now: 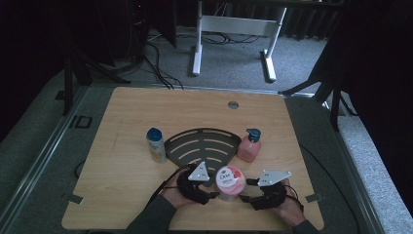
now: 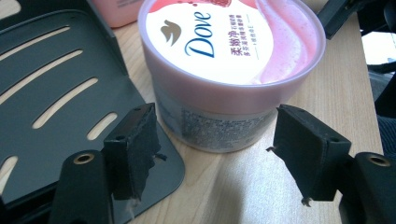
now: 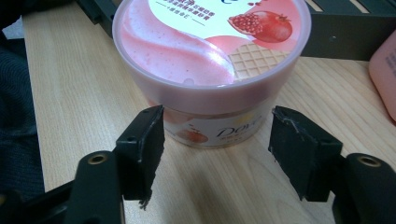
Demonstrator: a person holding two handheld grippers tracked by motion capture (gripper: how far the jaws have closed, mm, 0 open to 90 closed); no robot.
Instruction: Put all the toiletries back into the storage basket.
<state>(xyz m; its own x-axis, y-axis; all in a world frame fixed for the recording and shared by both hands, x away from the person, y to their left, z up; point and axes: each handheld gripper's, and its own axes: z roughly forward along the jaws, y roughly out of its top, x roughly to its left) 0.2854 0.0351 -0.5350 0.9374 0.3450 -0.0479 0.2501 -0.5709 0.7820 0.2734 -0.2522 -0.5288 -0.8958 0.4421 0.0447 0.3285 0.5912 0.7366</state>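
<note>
A: Where is the tub (image 1: 229,182)?

B: It stands upright on the table (image 1: 126,122), lid on, at the front edge of the black slotted tray (image 1: 202,145), between the two grippers.

A: State of the left gripper (image 2: 212,140)?

B: Jaws spread wide, one on each side of the tub's lower wall, not touching it.

A: And the right gripper (image 3: 217,140)?

B: The same: jaws apart, facing the tub from the opposite side, no contact.

A: Progress?

B: Early, by my judgement. Both grippers are lined up; no grip is made. Closing on the tub and moving it remain. The spray can (image 1: 156,144) and pump bottle (image 1: 249,145) stand beside the tray.
</note>
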